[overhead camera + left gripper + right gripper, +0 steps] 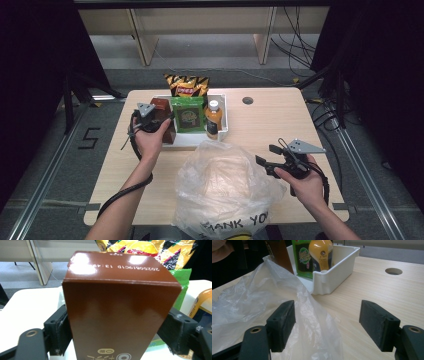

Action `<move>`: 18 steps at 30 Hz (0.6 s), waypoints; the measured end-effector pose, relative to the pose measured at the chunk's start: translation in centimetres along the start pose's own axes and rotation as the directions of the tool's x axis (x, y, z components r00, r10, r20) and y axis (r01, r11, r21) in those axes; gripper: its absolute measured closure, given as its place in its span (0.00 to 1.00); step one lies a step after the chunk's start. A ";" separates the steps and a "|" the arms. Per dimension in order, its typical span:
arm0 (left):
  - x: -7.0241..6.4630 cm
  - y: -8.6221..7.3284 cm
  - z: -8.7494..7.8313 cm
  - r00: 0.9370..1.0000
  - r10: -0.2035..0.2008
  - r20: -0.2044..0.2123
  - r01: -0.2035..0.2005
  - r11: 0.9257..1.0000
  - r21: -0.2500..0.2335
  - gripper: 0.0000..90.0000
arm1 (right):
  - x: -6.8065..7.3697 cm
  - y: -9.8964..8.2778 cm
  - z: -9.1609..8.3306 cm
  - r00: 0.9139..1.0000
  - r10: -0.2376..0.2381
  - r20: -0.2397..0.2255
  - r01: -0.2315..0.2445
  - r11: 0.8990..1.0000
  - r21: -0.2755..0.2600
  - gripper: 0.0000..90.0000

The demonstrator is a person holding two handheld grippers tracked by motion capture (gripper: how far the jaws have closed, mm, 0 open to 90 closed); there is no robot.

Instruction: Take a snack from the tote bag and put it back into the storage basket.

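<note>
Left gripper point(159, 125), centre-left of high view: jaws straddle brown box point(120, 312), pads at both its flanks, contact with sides looks snug, so gripped. Box upright, long axis vertical, standing in left end of white bin point(223, 116); glossy brown carton, date stamp on top flap. Bag point(225, 185) lower centre on surface. Right gripper point(268, 157), lower right: jaws apart, empty, beside bag.
</note>
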State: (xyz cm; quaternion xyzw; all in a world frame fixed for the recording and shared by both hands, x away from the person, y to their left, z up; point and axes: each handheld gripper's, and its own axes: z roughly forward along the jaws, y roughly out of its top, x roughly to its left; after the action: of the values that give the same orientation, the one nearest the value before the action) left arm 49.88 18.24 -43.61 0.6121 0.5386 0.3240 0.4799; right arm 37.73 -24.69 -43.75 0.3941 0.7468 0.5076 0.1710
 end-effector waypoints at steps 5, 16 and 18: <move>0.0 0.1 0.0 1.000 0.000 -0.004 0.000 1.000 0.008 0.30 | -0.1 -0.1 0.1 1.000 -0.006 -0.009 0.006 1.000 -0.004 0.33; -0.1 0.4 -0.3 0.999 0.007 -0.032 -0.007 1.000 -0.008 0.38 | 0.0 -0.1 0.1 1.000 -0.003 0.000 0.003 1.000 -0.021 0.33; -0.1 0.3 -0.3 0.999 0.002 -0.036 -0.003 1.000 -0.011 0.38 | 0.0 0.0 0.1 1.000 -0.003 -0.001 0.003 1.000 -0.016 0.33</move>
State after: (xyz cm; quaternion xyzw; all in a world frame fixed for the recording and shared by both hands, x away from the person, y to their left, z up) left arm 49.74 18.21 -43.19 0.6039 0.5446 0.3387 0.4732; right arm 37.82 -24.64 -43.84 0.3914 0.7433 0.5137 0.1744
